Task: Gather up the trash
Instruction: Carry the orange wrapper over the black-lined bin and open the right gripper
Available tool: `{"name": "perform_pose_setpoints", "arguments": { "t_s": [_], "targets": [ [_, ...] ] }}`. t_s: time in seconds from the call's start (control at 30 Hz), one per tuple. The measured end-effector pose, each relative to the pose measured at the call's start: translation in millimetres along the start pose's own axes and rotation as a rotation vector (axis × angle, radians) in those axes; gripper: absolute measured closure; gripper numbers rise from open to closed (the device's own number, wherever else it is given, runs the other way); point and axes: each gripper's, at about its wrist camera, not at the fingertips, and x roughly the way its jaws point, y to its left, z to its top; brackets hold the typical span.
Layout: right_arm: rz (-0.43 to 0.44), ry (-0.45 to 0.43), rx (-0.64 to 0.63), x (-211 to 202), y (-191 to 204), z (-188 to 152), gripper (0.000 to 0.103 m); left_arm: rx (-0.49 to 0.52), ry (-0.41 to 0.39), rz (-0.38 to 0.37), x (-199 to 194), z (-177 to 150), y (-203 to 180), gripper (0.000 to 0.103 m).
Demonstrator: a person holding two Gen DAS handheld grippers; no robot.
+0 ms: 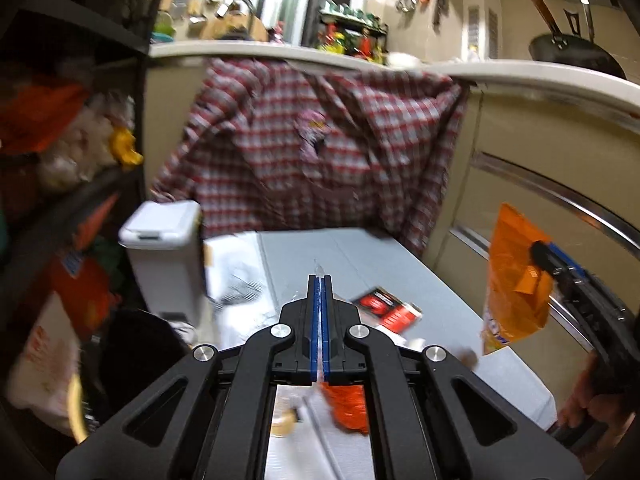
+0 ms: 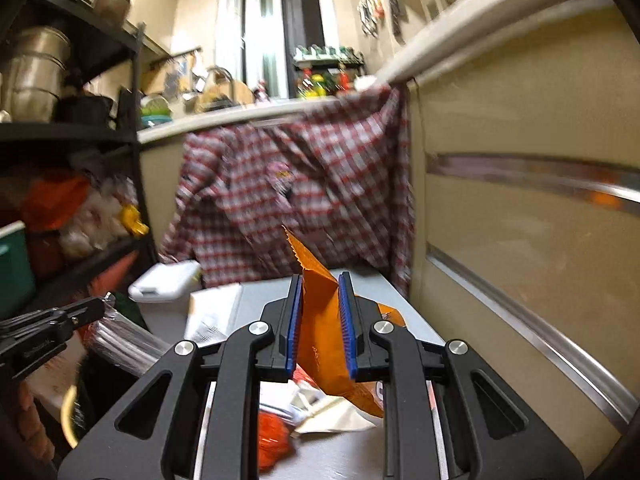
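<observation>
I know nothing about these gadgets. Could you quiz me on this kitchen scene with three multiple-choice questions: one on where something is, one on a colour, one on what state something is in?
1. Where does the checked shirt hang?
A. On the black shelf
B. Over the counter edge, behind the grey table
C. On the white bin

2. What colour is the snack bag in the right gripper?
A. Orange
B. Green
C. Blue

3. How does the left gripper stand?
A. Wide open
C. Out of sight
B. Shut, a thin clear scrap showing at its tip

Answers:
1 B: the shirt drapes from the pale countertop down behind the table's far end.
2 A: the bag between the blue pads is orange in both views.
3 B: the left wrist view shows the blue pads together, with clear film at the tip.
</observation>
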Motion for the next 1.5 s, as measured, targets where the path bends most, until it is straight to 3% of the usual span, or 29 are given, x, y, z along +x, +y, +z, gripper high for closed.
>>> {"name": "perform_pose_setpoints", "arguments": {
  "t_s": [0.33,0.73,1.07,1.5],
  "targets": [
    [0.243,-0.011,-0.03,-19,87,26,0.085,-0.014,-0.057,0.174,-46,18,56,0.102],
    [0.595,0.136,0.002,3,201,3,0.085,-0.077,-0.054,0.34,-85,15,129,0.102],
    [0.685,0.256,0.062,39,244,-24,0.085,-0.13,-0.009,0.383,-73,0,170,0.102],
    [0.677,0.342,0.044,76,272,-54,0.083,-0.165,0.075,0.391,-38,-19,201,0.102]
  ]
}}
